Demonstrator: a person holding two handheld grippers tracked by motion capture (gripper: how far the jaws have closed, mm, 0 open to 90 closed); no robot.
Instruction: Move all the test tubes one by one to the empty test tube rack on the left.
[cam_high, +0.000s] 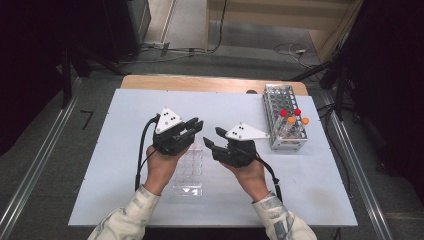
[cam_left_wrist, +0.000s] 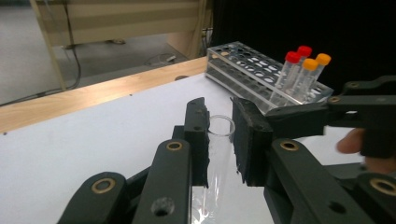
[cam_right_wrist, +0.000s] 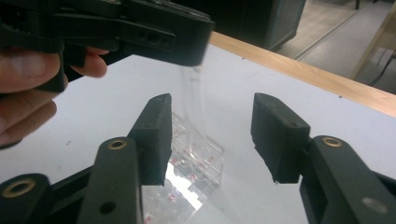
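Note:
My left gripper (cam_high: 196, 126) (cam_left_wrist: 218, 112) is shut on a clear, uncapped tube (cam_left_wrist: 217, 154), which stands upright between its pads with the open mouth just above them. In the right gripper view the same tube (cam_right_wrist: 198, 107) hangs faintly from above, in the gap between my right gripper's jaws. My right gripper (cam_high: 212, 137) (cam_right_wrist: 210, 105) is open, and its pads stand clear of the tube on both sides. The two grippers face each other, tip to tip, over the middle of the white table. A clear plastic rack (cam_high: 190, 172) (cam_right_wrist: 191, 172) lies on the table beneath them.
A metal tube rack (cam_high: 282, 107) (cam_left_wrist: 243, 70) stands at the right rear of the white mat (cam_high: 125, 150). At its near end are several capped tubes (cam_high: 292, 120) (cam_left_wrist: 303, 65), red and orange. The wooden table edge (cam_high: 200, 82) runs along the back.

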